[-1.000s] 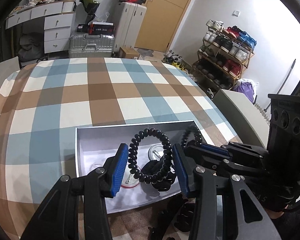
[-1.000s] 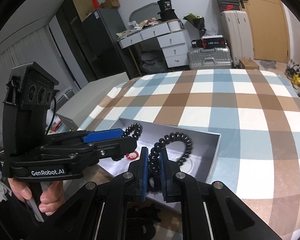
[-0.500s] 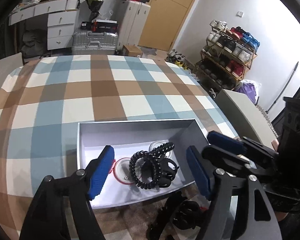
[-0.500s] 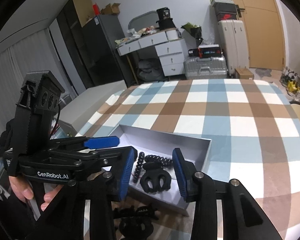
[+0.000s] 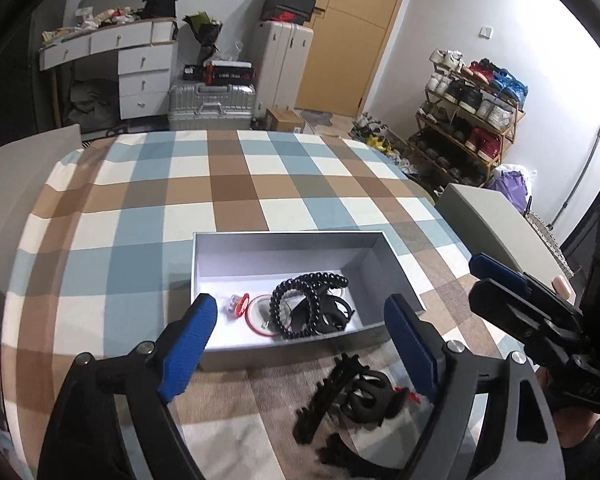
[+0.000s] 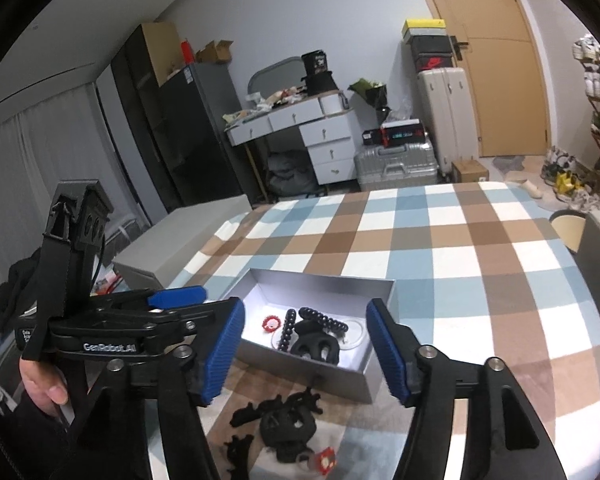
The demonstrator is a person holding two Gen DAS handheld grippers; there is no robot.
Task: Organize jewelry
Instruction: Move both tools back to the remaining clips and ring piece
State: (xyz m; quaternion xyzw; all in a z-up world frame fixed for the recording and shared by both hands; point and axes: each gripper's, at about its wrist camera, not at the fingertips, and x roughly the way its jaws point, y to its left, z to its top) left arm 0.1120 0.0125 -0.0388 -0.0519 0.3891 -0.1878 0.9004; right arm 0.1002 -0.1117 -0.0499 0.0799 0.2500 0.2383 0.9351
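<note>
The left gripper [image 5: 300,338] hovers over the near edge of the table, its blue-padded jaws opening with nothing between them. The right gripper [image 6: 306,346] beside it is likewise opening and empty. Just beyond both, a grey open box [image 5: 284,240] sits on the checked tablecloth [image 5: 236,188] and holds a black spiral hair tie [image 5: 300,304], a black hair claw [image 6: 316,346] and a small red piece [image 6: 271,323]. A loose pile of black hair accessories [image 6: 288,420] lies outside the box by the table's near edge.
</note>
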